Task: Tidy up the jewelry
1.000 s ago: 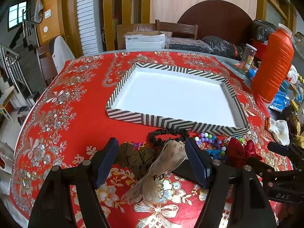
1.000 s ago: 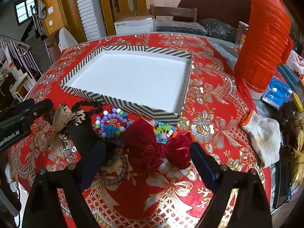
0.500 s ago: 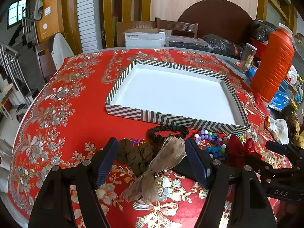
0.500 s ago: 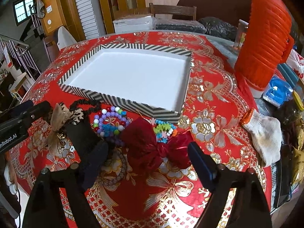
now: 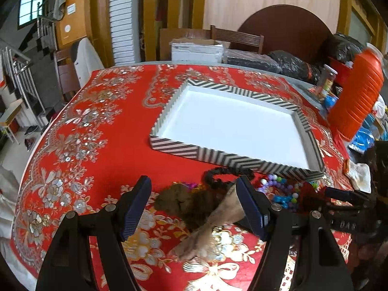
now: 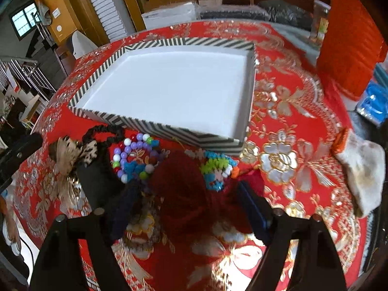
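A striped tray (image 5: 218, 156) with a white floor lies mid-table on the red cloth. My left gripper (image 5: 194, 206) is open and straddles a brown leopard-print bow (image 5: 191, 206) without pressing on it. A black scrunchie (image 5: 225, 172) and coloured beads (image 5: 281, 190) lie just beyond it. In the right wrist view my right gripper (image 6: 189, 206) hangs low over a dark red bow (image 6: 179, 184). Its jaws are closing with the bow between them, and the pads are not pressing on it. A purple bead bracelet (image 6: 134, 150) and a green-blue bracelet (image 6: 215, 169) lie in front of the tray (image 6: 169, 127).
A tall orange jug (image 6: 349, 43) stands at the right, with blue packets behind it. A white glove (image 6: 361, 169) lies near the right table edge. Chairs, boxes and black bags crowd the far side. The left gripper's dark finger (image 6: 97, 181) sits close beside the beads.
The right gripper has come down and nearer to the red bow, and its jaws have narrowed a little. The left gripper has barely shifted around the leopard bow.
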